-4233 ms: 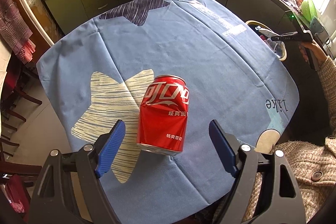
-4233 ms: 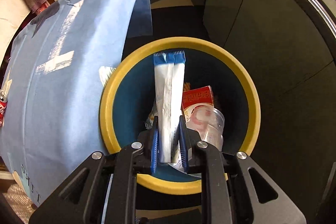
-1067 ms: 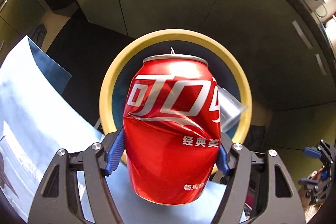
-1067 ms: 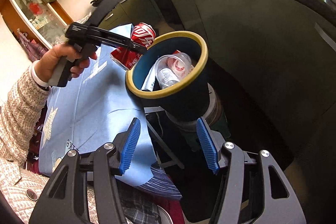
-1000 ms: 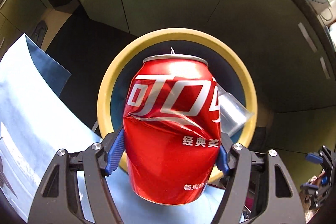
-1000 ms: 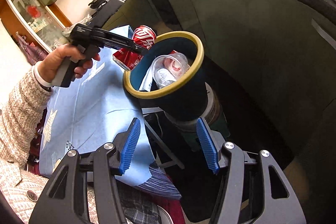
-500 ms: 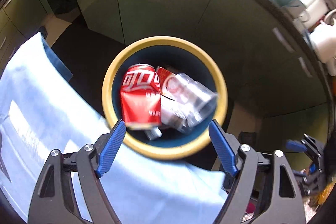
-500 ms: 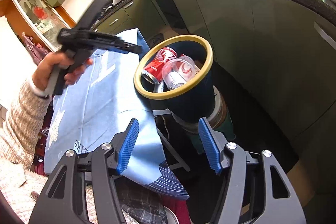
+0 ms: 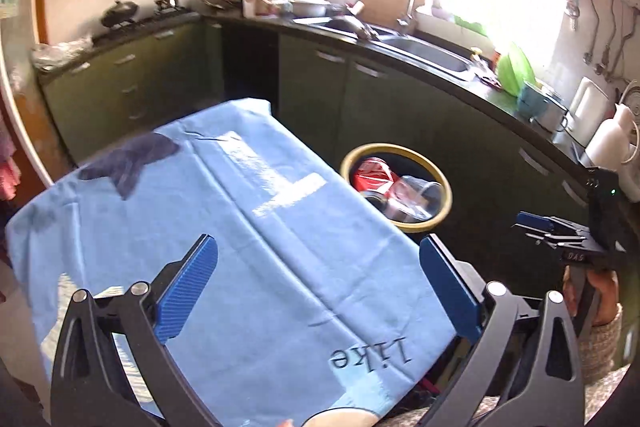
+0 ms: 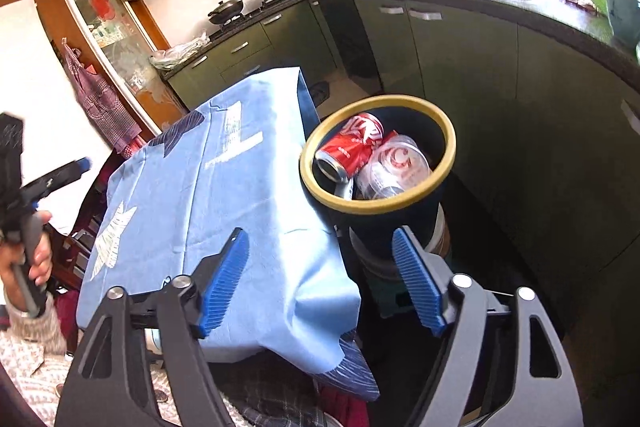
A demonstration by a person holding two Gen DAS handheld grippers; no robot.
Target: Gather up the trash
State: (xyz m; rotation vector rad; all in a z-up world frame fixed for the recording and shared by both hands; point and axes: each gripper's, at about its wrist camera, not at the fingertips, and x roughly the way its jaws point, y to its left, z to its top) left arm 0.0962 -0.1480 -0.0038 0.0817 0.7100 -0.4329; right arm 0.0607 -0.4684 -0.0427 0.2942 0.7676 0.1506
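Both of my claws are empty, and their jaws are opening. My left claw (image 9: 318, 283) hangs over the blue cloth (image 9: 224, 227) that covers the surface, its blue pads (image 9: 188, 287) spread wide with nothing but cloth showing between them; from the right wrist view I can see that same claw (image 10: 60, 175) far off at the left edge, gripped in my hand (image 10: 38, 259), well away from the bin. My right claw (image 10: 320, 279) points down past the near corner of the cloth toward the base of the bin (image 10: 448, 151), its pads (image 10: 416, 283) apart and touching nothing; in the left wrist view it shows at the right edge (image 9: 552, 227), with my hand (image 9: 592, 299) and a knitted sleeve (image 9: 600, 347) below it. That bin is a dark tub with a yellow rim, standing just beside the far right edge of the surface, in front of the green cabinets (image 9: 400, 107). Inside it lies the red drink can (image 10: 352, 147), tipped on its side with its open end toward the near rim, and pressed against it on the right is a clear plastic cup (image 10: 396, 163) with a red mark on it. From the left wrist view the can (image 9: 372, 175) and the cup (image 9: 420, 195) sit in the same order, can on the left, cup on the right. No trash shows on the cloth itself, only its printed star shapes and the word "like" (image 9: 372, 355) near my edge.
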